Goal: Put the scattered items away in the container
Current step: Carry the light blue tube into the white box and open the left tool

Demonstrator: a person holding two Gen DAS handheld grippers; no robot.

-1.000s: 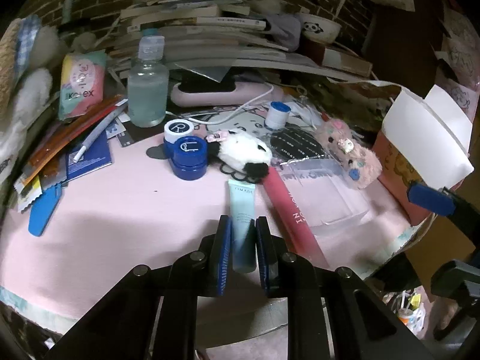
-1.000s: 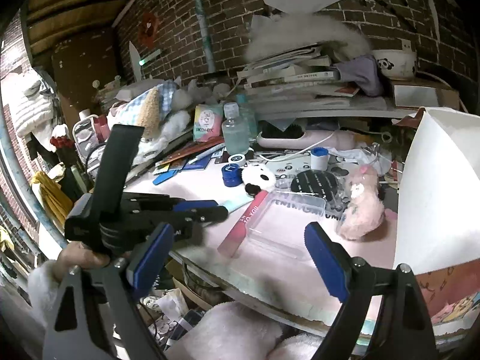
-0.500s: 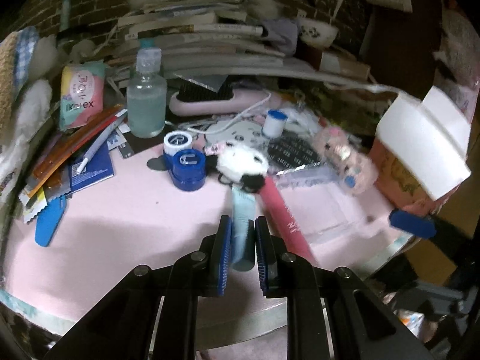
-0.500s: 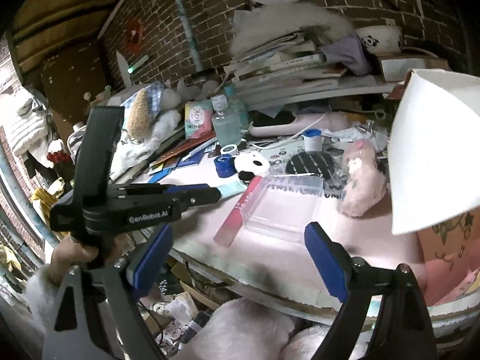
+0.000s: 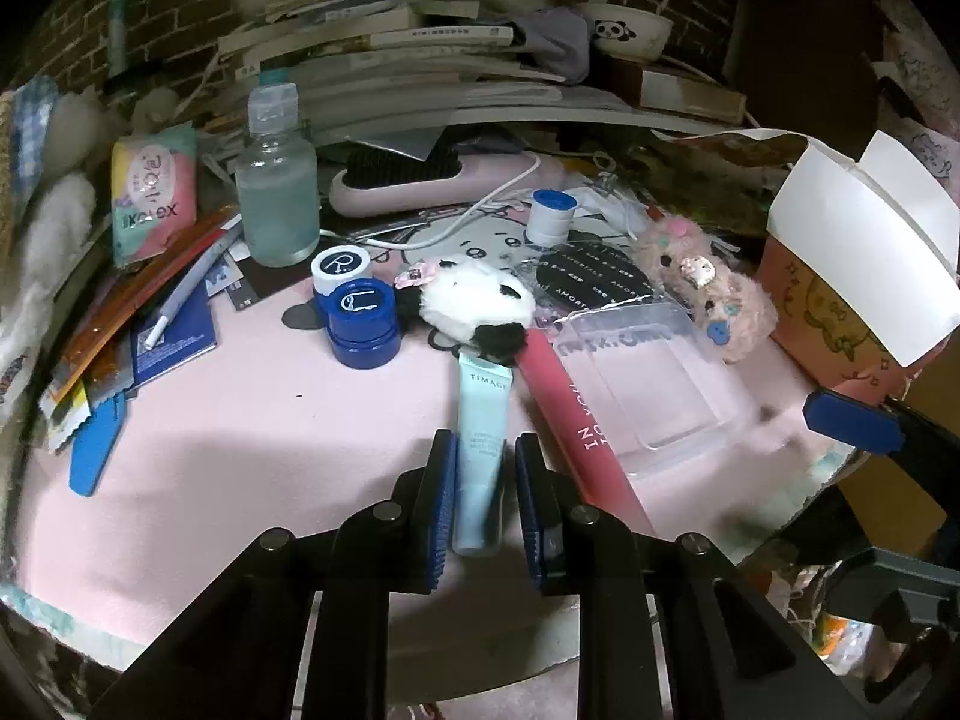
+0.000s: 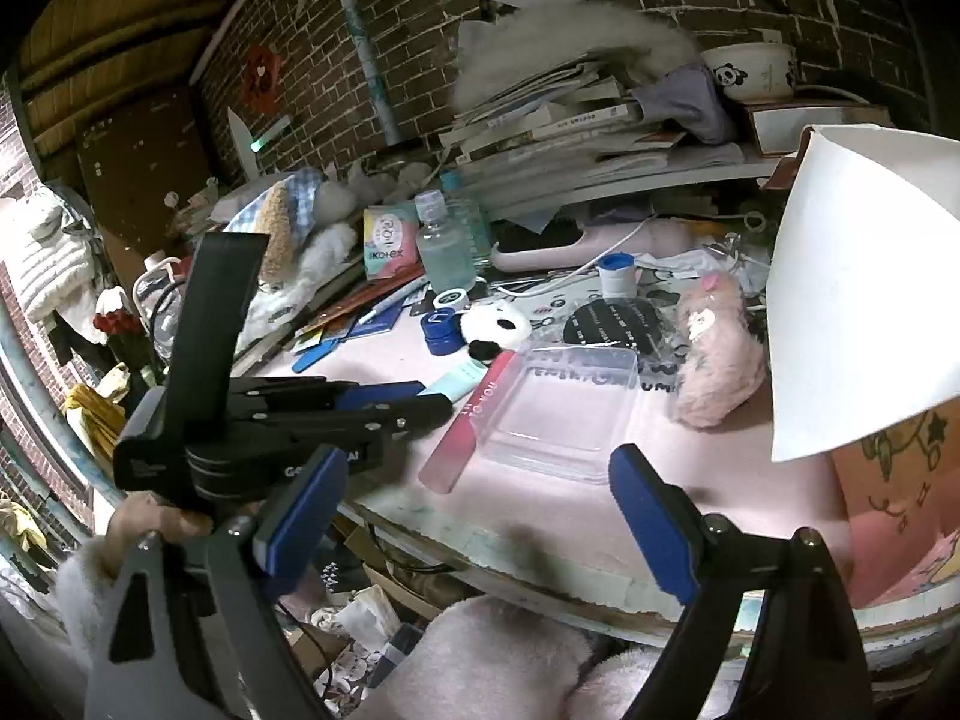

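My left gripper (image 5: 480,474) straddling the pale blue Timage tube (image 5: 482,438), pads not quite touching, pink tube (image 5: 576,426) at 2 o'clock, my right gripper (image 6: 474,516) spread wide, empty, clear tray (image 6: 564,408) at 12 o'clock.

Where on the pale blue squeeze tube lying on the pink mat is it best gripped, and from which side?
Grip the pale blue squeeze tube across its narrow width at the near end, coming in lengthwise from the mat's front edge. It lies flat, pointing away, and the left gripper already straddles that end; the far end touches the panda plush.
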